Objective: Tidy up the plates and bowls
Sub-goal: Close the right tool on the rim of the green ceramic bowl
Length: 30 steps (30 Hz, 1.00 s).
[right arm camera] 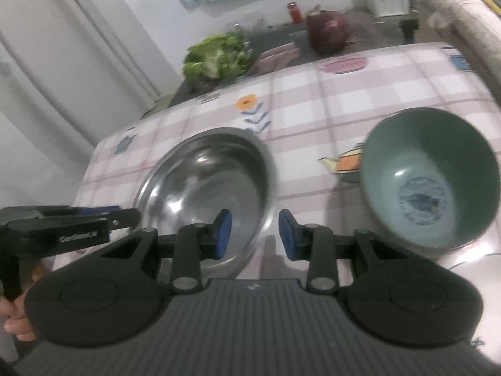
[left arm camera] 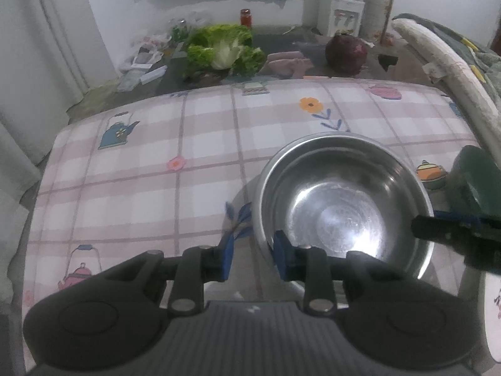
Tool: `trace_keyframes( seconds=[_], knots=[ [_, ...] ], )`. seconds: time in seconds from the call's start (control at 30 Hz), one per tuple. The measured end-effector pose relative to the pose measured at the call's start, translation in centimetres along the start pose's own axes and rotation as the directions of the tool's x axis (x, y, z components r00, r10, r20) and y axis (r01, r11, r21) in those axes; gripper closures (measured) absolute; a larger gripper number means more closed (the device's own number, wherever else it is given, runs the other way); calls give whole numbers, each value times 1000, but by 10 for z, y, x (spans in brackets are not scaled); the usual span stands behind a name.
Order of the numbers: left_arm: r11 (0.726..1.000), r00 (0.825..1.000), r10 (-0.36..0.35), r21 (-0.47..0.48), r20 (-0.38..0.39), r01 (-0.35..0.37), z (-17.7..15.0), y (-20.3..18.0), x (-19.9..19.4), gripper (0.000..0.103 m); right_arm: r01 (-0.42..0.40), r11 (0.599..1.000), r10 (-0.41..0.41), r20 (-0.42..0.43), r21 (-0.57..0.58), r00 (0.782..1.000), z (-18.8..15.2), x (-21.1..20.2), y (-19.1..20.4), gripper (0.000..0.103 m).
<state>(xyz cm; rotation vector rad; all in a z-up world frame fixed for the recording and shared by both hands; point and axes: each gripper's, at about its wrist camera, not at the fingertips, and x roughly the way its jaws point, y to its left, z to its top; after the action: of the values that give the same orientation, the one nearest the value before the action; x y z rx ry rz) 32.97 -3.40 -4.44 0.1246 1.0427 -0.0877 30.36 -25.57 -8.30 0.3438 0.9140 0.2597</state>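
A steel bowl (left arm camera: 341, 200) (right arm camera: 203, 181) stands on the checked tablecloth. My left gripper (left arm camera: 255, 257) straddles its near-left rim, one pad inside and one outside. A strip of cloth shows beside the outer pad, so it is open. My right gripper (right arm camera: 255, 235) straddles the bowl's near-right rim the same way, open, with a gap at its outer pad. Each view catches the other gripper's fingers (left arm camera: 438, 230) (right arm camera: 94, 219) at the opposite rim. A green bowl (right arm camera: 429, 178) (left arm camera: 469, 175) with a pale blue inside sits upright to the right of the steel one.
Past the table's far edge (left arm camera: 281, 86) lie a lettuce (left arm camera: 225, 50), a red cabbage (left arm camera: 346, 51) and a red jar (left arm camera: 245, 17). A white patterned dish (left arm camera: 494, 313) shows at the right margin. A padded rail (left arm camera: 444, 59) borders the right side. A hand (right arm camera: 15, 313) holds the left gripper.
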Motion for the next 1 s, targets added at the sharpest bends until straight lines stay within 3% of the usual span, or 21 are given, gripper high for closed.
trace_keyframes(
  seconds=[0.1,0.37,0.57,0.7,0.83,1.0],
  knots=[
    [1000,1000,0,-7,13,0,-2,5,-5,73,-13,999,13,-15,-30,1000,-1,0,8,70],
    [1000,997,-14,20,82,12,-4,-2,-34,54,6,998,-6,0,-68,1000,-3,-25,5,68],
    [993,981,-89,86,171,75,-3,-24,-71,37,63,995,-58,63,-83,996,-7,-75,-15,60],
    [976,965,-192,137,178,168,3,-50,-80,22,109,993,-102,126,-50,987,-6,-114,-41,58],
    [958,959,-235,208,160,200,10,-92,-75,21,141,990,-140,171,4,975,-2,-141,-74,57],
    [942,955,-269,238,123,235,19,-145,-52,25,99,988,-117,157,120,981,4,-147,-121,57]
  ],
)
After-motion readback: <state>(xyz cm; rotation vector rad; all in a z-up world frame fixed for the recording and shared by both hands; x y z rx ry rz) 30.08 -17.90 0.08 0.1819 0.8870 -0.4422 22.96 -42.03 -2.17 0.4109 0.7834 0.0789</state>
